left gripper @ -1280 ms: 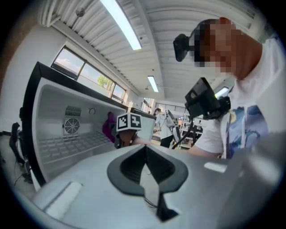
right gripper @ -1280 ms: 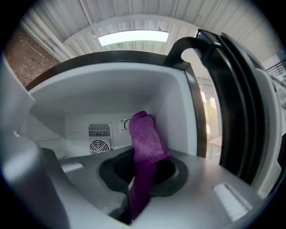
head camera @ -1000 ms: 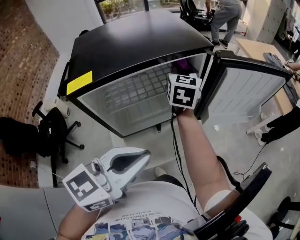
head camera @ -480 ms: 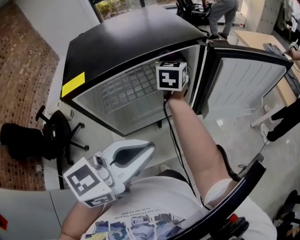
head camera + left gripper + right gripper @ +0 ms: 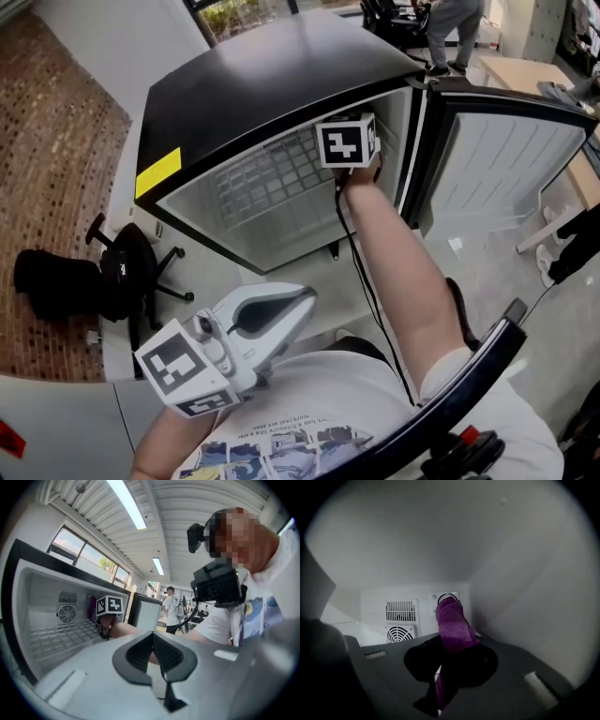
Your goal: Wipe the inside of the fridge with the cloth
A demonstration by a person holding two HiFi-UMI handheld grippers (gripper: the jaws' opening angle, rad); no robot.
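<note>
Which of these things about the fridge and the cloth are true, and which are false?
1. The fridge door is open. True.
2. The right hand-held gripper is shut on a purple cloth. True.
3. The left hand-held gripper is inside the fridge. False: it is outside, close to the person's chest, with its jaws together on nothing.
4. The top of the fridge is white. False: it is black, with a yellow sticker at its front edge.
5. A round fan grille shows on the fridge's back wall. True.
</note>
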